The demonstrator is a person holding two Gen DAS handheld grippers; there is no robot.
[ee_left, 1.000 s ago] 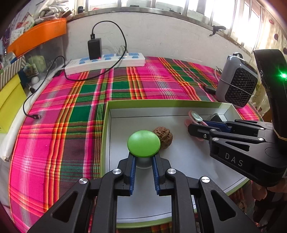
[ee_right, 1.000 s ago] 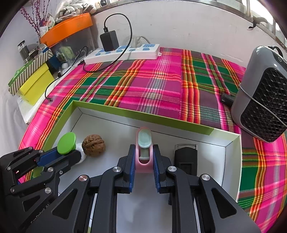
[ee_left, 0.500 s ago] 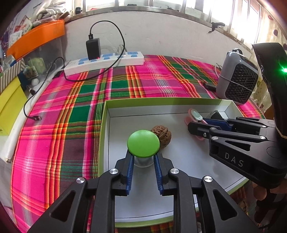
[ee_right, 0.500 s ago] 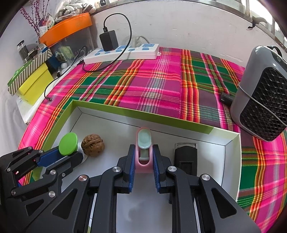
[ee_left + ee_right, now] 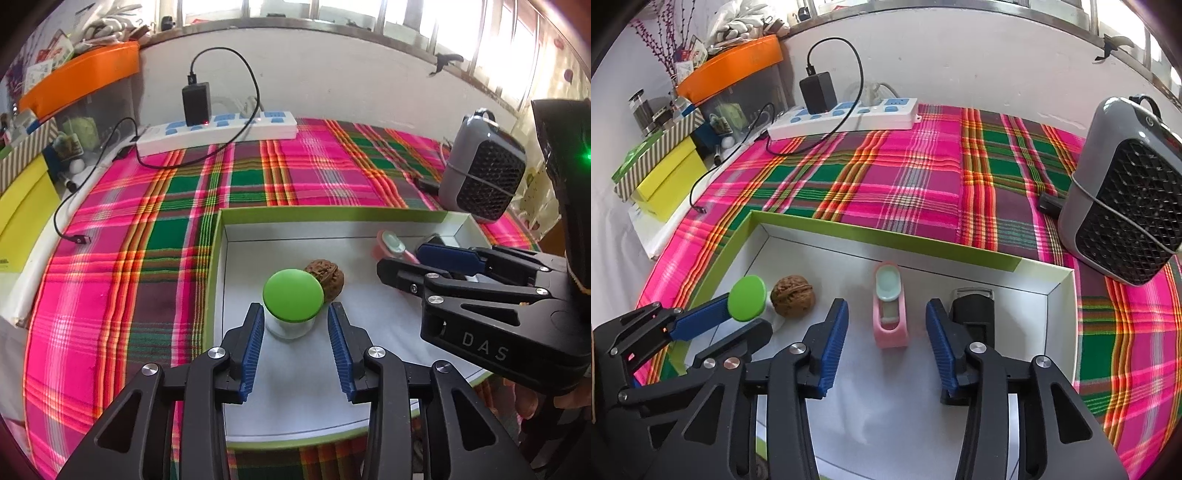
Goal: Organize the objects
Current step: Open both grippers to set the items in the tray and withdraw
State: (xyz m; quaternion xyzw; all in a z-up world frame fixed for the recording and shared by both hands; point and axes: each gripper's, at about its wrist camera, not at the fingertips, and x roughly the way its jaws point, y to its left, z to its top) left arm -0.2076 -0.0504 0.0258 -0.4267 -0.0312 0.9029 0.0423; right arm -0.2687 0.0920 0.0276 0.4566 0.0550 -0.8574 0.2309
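A white box with a green rim (image 5: 218, 258) (image 5: 923, 247) lies on the plaid cloth. In it stand a small jar with a green lid (image 5: 293, 300) (image 5: 747, 298), a walnut (image 5: 327, 277) (image 5: 793, 295), a pink holder with a pale green top (image 5: 889, 310) (image 5: 391, 245) and a black object (image 5: 973, 314). My left gripper (image 5: 296, 326) is open, its pads either side of the jar without touching. My right gripper (image 5: 886, 325) is open around the pink holder, which rests on the box floor.
A grey fan heater (image 5: 1130, 192) (image 5: 484, 173) stands at the right. A white power strip with a black charger (image 5: 218, 127) (image 5: 846, 114) lies at the back. Yellow and orange boxes (image 5: 668, 177) crowd the left edge, with a loose cable (image 5: 74, 236).
Both grippers have opened: the left let go of the green-lidded jar, the right let go of the pink holder. Both objects now rest in the box.
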